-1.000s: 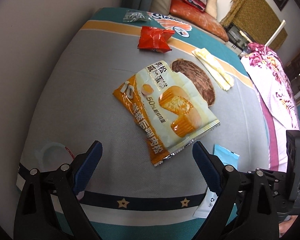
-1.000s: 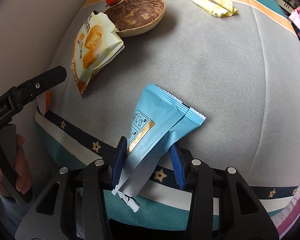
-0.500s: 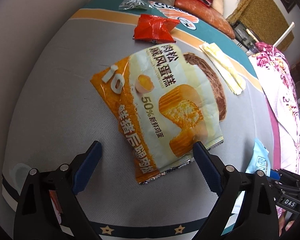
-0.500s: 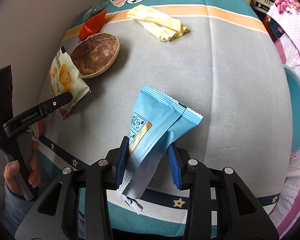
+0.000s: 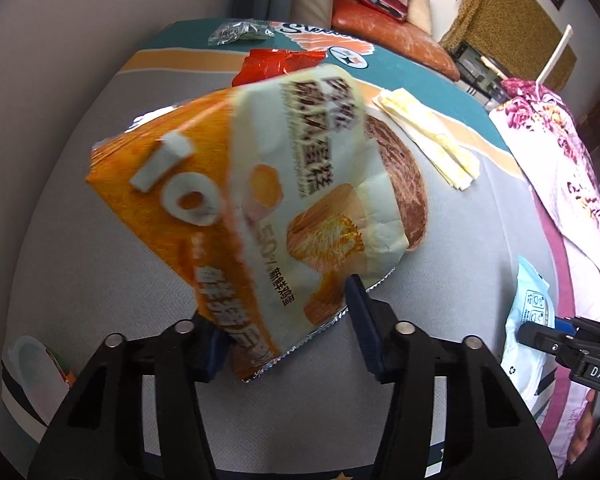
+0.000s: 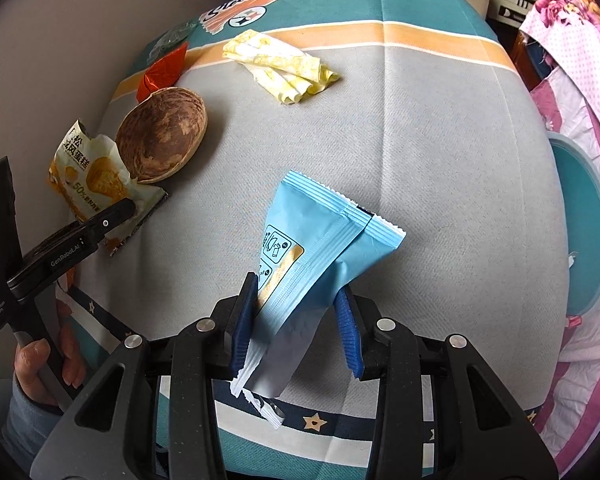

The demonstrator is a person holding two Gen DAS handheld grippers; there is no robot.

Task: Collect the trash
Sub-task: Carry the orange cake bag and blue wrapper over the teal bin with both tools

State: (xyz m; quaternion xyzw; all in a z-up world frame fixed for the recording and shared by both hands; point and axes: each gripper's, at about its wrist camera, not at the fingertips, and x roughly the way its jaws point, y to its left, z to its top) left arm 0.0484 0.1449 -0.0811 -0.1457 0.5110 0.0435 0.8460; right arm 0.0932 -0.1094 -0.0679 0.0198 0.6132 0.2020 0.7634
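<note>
Gripping: left gripper (image 5: 280, 332) jaws just closed in, pinching lower edge of orange cake bag (image 5: 260, 216), lifted off grey tablecloth (image 6: 420, 160).
Doing it well: hold near crimped seam, lift slowly, avoid nudging wooden bowl (image 6: 162, 134) just behind.
Right gripper (image 6: 296, 320): clamped on blue wrapper (image 6: 320, 240), raised over table.
Still lying: red wrapper (image 5: 276, 64), yellow wrappers (image 6: 280, 64), clear wrapper (image 5: 240, 32) at far edge.
Materials: crinkly foil-lined film, limp, slippery; bowl hard, mottled brown.
</note>
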